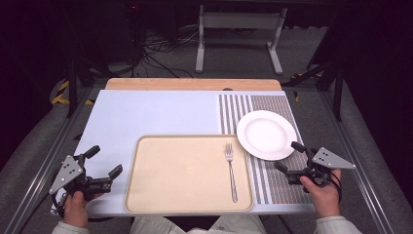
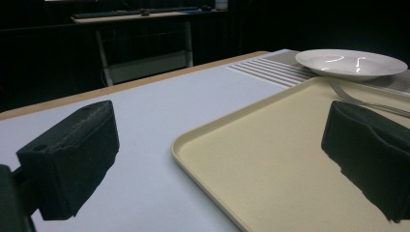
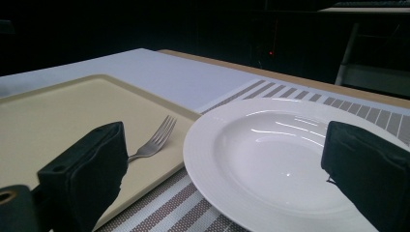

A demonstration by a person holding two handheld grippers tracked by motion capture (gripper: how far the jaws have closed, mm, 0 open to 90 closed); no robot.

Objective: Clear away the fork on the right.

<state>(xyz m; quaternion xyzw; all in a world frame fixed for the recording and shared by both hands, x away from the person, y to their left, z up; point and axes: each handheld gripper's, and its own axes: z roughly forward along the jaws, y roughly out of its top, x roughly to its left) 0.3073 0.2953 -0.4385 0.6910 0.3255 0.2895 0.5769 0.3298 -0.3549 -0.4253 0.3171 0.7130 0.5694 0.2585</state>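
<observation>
Both tongs are wide open and hold nothing. One, the right gripper [image 1: 290, 156], sits just beside the white plate [image 1: 266, 134] — the plate rests on the striped mat [image 1: 234, 109], with its edge a little over the tan tray [image 1: 185, 195]. A fork [image 1: 230, 170] lies on the tray's right side. On the other side, the left gripper [image 1: 103, 161] waits near the tray's left edge. Nothing looks picked up yet — the work seems barely begun, and grabbing the plate is likely next.

Both hands hold their tools low, left claw [image 1: 103, 162] and right claw [image 1: 288, 156] gaping wide.
</observation>
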